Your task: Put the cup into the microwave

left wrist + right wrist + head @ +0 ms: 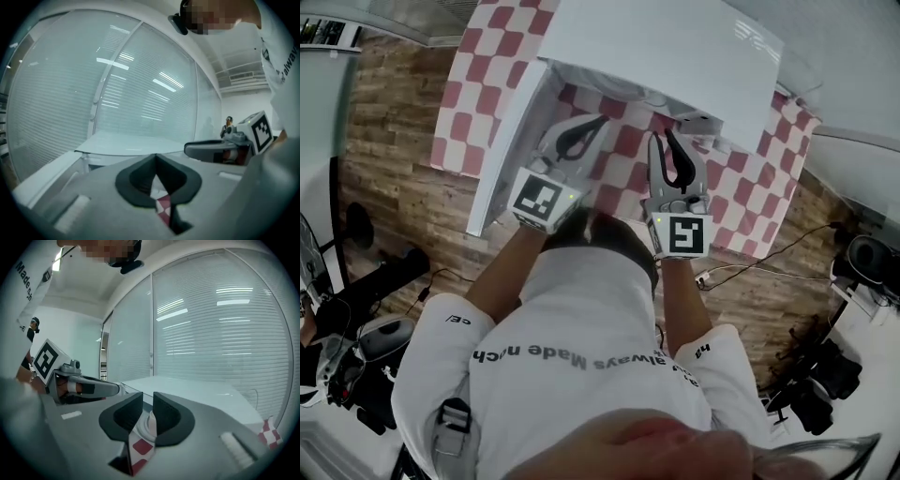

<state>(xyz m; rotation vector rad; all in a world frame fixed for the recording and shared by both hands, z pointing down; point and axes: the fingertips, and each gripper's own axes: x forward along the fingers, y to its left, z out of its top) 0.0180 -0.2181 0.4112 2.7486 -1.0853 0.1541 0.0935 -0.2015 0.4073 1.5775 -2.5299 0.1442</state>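
Observation:
A white microwave [675, 52] stands on a table with a red-and-white checked cloth [464, 112]. Its door [502, 155] hangs open toward the left. I see no cup that I can name in any view. My left gripper [598, 122] is held in front of the opening, and its jaws meet at the tips with nothing between them [156, 158]. My right gripper [665, 139] hovers beside it at the right, its jaws a narrow gap apart [148, 399]. Through that gap I see checked cloth and a small white curved shape that I cannot identify.
A wooden floor [389, 141] surrounds the table, with cables [769, 262] at the right and black equipment [356, 375] at the lower left. Glass walls with blinds [93, 84] fill both gripper views. A person [228, 124] stands far off.

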